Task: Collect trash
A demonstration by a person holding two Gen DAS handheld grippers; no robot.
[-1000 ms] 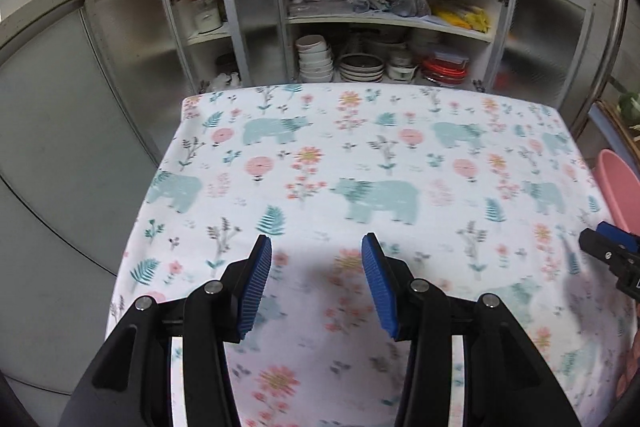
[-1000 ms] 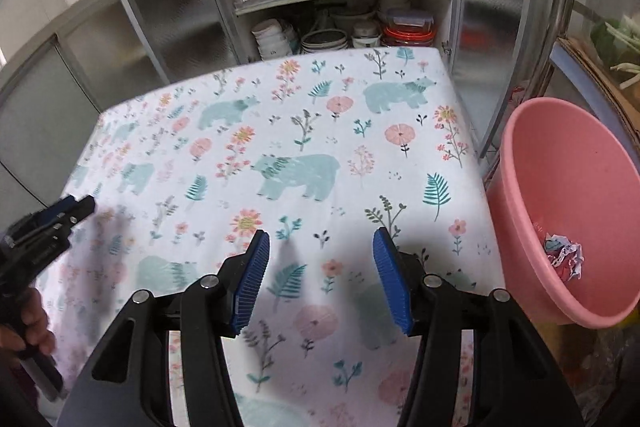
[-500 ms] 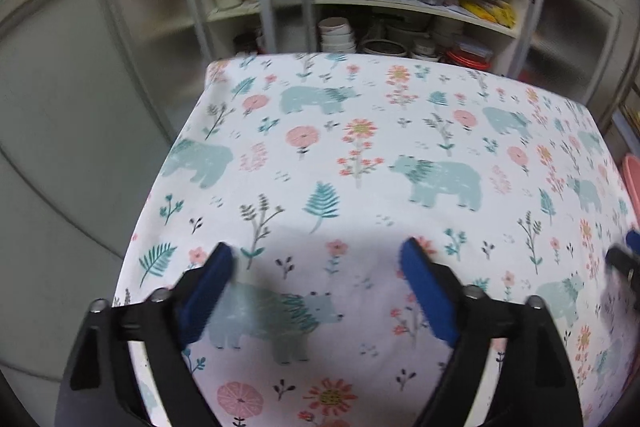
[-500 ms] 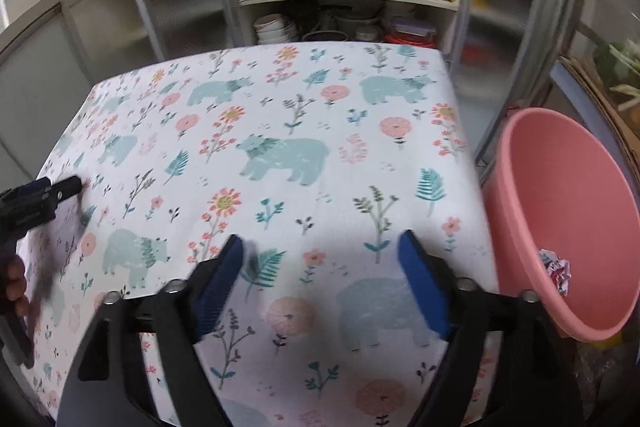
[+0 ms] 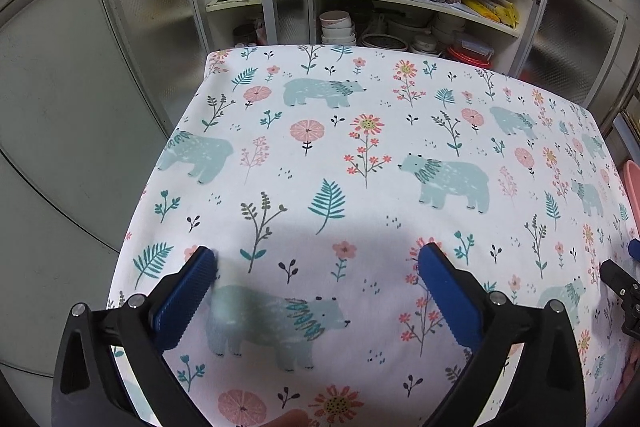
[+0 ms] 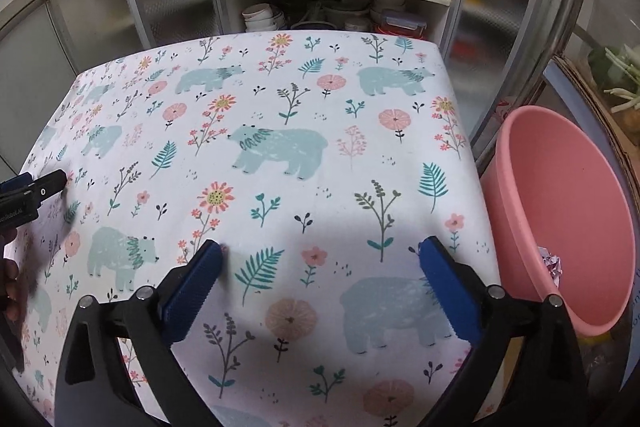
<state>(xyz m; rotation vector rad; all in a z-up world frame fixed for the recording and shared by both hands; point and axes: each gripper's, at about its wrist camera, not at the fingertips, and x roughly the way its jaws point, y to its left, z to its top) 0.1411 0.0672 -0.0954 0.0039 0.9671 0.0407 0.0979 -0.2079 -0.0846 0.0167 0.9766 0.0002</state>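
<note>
Black tongs point(image 5: 318, 259), ribbed blue pads point(image 5: 182, 301), silver screws.

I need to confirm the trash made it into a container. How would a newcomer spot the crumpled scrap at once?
Find the table with the bear-and-flower tablecloth, then the pink bucket standing off its right edge. Low inside the bucket lies the crumpled scrap, white with purple and reddish flecks. It is the only thing visible in the bucket.
</note>
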